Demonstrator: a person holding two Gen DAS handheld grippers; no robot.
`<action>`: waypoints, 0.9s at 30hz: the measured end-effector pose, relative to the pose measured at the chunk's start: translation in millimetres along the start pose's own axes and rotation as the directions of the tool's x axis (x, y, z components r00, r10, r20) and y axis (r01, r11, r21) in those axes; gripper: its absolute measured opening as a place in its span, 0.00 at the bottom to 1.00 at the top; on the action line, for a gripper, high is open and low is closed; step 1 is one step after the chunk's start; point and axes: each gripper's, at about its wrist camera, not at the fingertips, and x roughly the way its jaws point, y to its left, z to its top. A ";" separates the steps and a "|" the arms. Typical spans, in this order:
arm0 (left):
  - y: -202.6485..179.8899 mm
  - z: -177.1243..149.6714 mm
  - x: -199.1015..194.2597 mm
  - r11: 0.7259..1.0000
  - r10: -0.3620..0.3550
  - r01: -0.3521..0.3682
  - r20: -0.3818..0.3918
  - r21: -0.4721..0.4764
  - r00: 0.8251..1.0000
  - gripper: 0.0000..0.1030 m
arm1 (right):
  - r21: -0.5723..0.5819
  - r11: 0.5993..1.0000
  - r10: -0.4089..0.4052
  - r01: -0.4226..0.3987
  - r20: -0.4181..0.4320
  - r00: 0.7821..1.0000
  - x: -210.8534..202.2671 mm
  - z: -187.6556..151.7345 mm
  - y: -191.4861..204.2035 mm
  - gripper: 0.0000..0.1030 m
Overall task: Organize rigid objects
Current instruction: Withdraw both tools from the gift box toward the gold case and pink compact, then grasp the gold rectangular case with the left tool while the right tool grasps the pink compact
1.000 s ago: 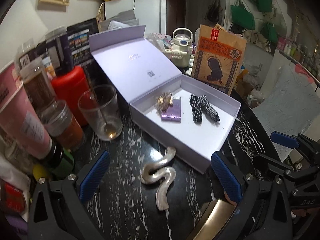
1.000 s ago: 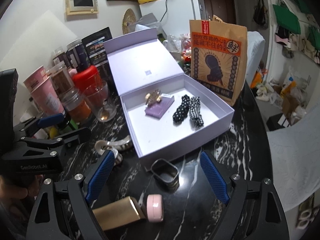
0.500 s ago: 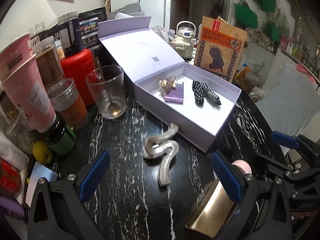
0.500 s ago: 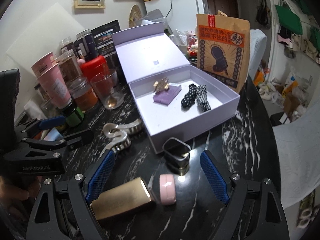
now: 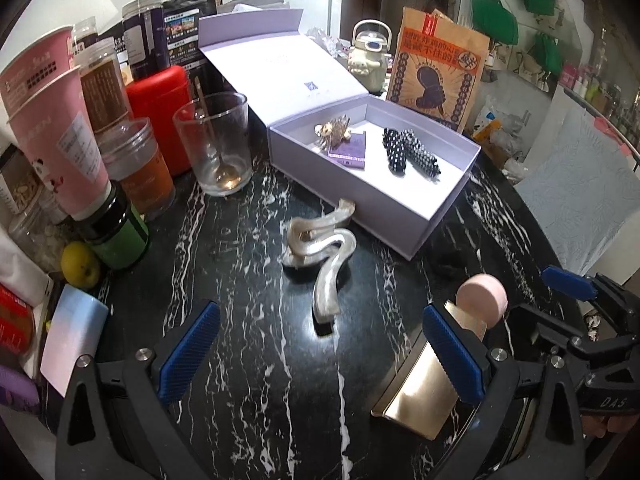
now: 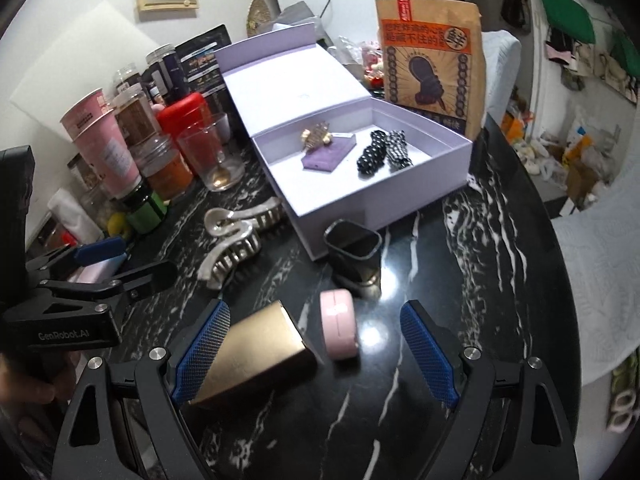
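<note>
both grippers are up off the black white-veined marble table [image 6: 500, 264] w/ jaws spread wide and nothing in them. left gripper [image 5: 320, 354] is pointed at the pearly silver wavy hair claw clip [image 5: 320, 248], which lies on the table just in front of the open lilac cardboard gift box [image 5: 424, 224], close to its front wall, maybe touching, can't tell. right gripper [image 6: 316, 354] hangs over the gold rectangular metal case [image 6: 260, 356] and the small pink round compact [image 6: 338, 330], which sit next to each other. the black square cup w/ gold base [image 6: 354, 256] is right by the box corner.

already in the box: a gold spiky brooch [image 6: 316, 134] on a purple card [image 6: 330, 154] and two black polka-dot hair clips [image 6: 382, 154].

stuff that imo could go wrong:
- gold case looks smooth and shiny, its edge is right by the right gripper's left pad. a pinch on a corner could squirt it out and knock the compact rolling, since that one's on its edge.
- claw clip is curvy w/ teeth, an off-centre grab prob twists it or shoves it into the box wall.
- the two grippers are close together (each shows in the other's view), so reaching at once = bump risk.
- clear drinking glass w/ a spoon [image 5: 216, 148] and the jars on the left are near, a wide left swing could tip them.
- dropping things in from high might land on the brooch.
</note>
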 end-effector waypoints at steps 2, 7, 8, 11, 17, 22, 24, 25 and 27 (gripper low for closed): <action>-0.2 -4.6 1.1 1.000 0.002 -0.002 -0.006 -0.002 1.000 1.00 | 0.003 1.000 -0.007 0.007 0.000 1.000 -1.8 -3.9 -1.2 0.86; -2.2 -14.4 -0.8 1.000 0.002 -0.002 -0.003 -0.002 1.000 1.00 | -0.003 1.000 -0.013 0.013 -0.009 1.000 -2.2 -14.4 -0.7 0.86; -2.5 -16.5 -1.7 1.000 0.004 -0.004 0.001 -0.001 1.000 1.00 | -0.004 1.000 -0.014 0.014 -0.012 1.000 -1.9 -16.2 -0.8 0.86; -2.8 -20.3 -0.8 1.000 0.012 -0.012 -0.003 0.008 1.000 1.00 | -0.006 1.000 -0.018 0.018 -0.018 1.000 -0.6 -21.3 -1.6 0.86; -5.3 -28.4 3.0 1.000 0.017 -0.017 -0.020 0.018 1.000 1.00 | -0.003 1.000 -0.019 0.019 -0.030 0.999 1.6 -32.0 -3.8 0.86; -7.9 -36.3 2.1 1.000 0.008 -0.008 -0.009 0.025 1.000 1.00 | 0.010 1.000 -0.012 0.013 -0.035 0.999 3.3 -38.1 -6.5 0.86; -9.0 -39.0 2.7 1.000 -0.015 0.015 -0.014 0.027 1.000 1.00 | 0.017 1.000 -0.004 0.004 -0.037 0.999 4.1 -40.4 -7.3 0.86; -9.9 -39.9 3.1 0.999 -0.027 0.027 -0.016 0.030 1.000 1.00 | 0.019 1.000 0.000 0.001 -0.040 0.999 4.9 -41.6 -7.7 0.86; -12.6 -41.5 3.8 0.999 -0.031 0.032 -0.017 0.035 0.999 1.00 | 0.021 1.000 0.000 0.001 -0.042 0.999 6.0 -42.6 -7.5 0.86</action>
